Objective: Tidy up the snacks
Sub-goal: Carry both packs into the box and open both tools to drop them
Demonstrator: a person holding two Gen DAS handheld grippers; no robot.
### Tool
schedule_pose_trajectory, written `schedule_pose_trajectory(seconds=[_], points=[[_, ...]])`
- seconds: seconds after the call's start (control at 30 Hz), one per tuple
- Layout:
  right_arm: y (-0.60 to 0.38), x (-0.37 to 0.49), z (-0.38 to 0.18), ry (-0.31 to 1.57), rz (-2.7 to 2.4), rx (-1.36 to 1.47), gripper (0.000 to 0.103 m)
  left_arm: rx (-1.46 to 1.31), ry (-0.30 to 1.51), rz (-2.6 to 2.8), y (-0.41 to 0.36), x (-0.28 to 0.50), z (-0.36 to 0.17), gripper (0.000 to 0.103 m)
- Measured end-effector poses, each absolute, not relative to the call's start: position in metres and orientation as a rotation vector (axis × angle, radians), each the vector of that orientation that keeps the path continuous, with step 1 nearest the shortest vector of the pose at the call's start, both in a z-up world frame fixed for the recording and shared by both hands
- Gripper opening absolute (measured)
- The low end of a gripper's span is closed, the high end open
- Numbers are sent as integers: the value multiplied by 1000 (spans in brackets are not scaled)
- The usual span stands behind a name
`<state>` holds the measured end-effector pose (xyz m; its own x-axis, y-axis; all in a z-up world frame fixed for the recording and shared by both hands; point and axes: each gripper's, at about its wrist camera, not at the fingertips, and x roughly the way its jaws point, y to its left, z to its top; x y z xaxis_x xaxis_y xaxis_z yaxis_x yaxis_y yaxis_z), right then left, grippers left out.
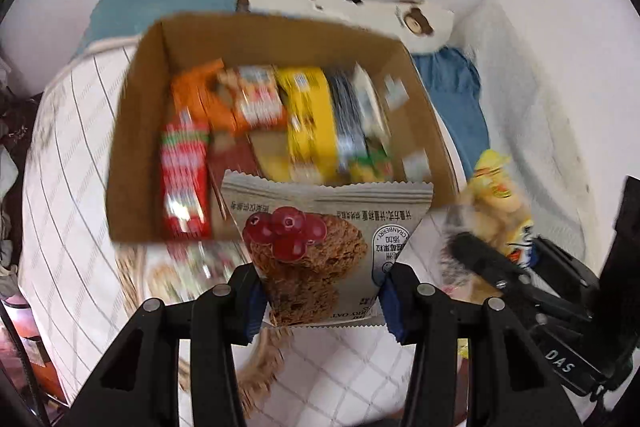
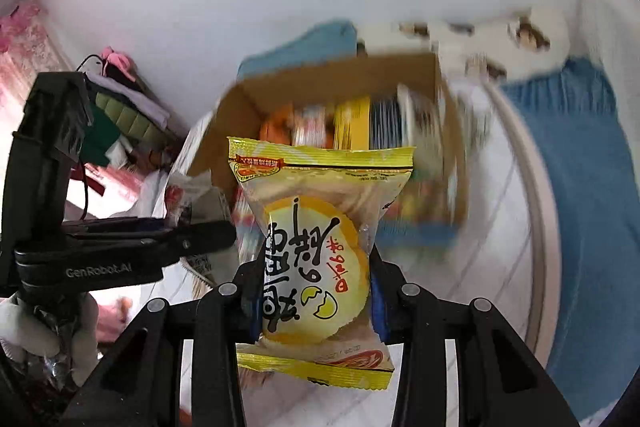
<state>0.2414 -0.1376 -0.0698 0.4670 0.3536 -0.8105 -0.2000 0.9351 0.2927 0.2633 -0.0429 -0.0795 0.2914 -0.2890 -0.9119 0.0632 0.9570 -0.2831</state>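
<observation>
My left gripper [image 1: 322,301] is shut on a grey cranberry oat cookie packet [image 1: 320,247], held just in front of an open cardboard box [image 1: 132,131] that holds several snack packets standing in a row. My right gripper [image 2: 314,301] is shut on a yellow egg cake packet [image 2: 316,259], held in front of the same box [image 2: 240,107]. The right gripper and its yellow packet [image 1: 500,203] show at the right of the left wrist view. The left gripper's body [image 2: 120,247] shows at the left of the right wrist view.
The box sits on a bed with a white grid-lined sheet [image 1: 72,187]. A teal pillow [image 1: 160,3], a bear-print pillow [image 1: 416,23] and blue cloth [image 2: 580,167] lie behind and beside it. Loose snacks [image 1: 188,267] lie before the box. Cluttered clothes [image 2: 128,115] lie left.
</observation>
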Motion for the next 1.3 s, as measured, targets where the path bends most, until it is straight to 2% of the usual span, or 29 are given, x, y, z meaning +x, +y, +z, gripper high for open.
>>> schedule_pose_trajectory(seconds=[0.2,0.5,0.57,0.6,0.63,0.67,0.7,1.3], points=[[-104,338,-99,1065,282,87,42,-213,1336,-133,-18,356,-105,44],[-80,411,-175,1235,249,97,44,-207,1483,-61,-10,418,-163,46],[-79,422,-191,1277,210,86,71,-199,1499,-37,-8,422,-169,53],[-79,425,-195,1292,196,80,98,-201,1502,-31,-8,423,-171,68],[-80,427,-198,1297,194,83,102,-204,1505,-27,-7,424,-172,88],[-81,426,-200,1298,186,76,102,-207,1502,-24,-7,424,-172,94],[-82,427,-201,1298,178,67,102,-207,1490,-26,-7,423,-170,96],[-96,381,-175,1270,137,18,102,-145,1363,13,-4,376,-142,98]])
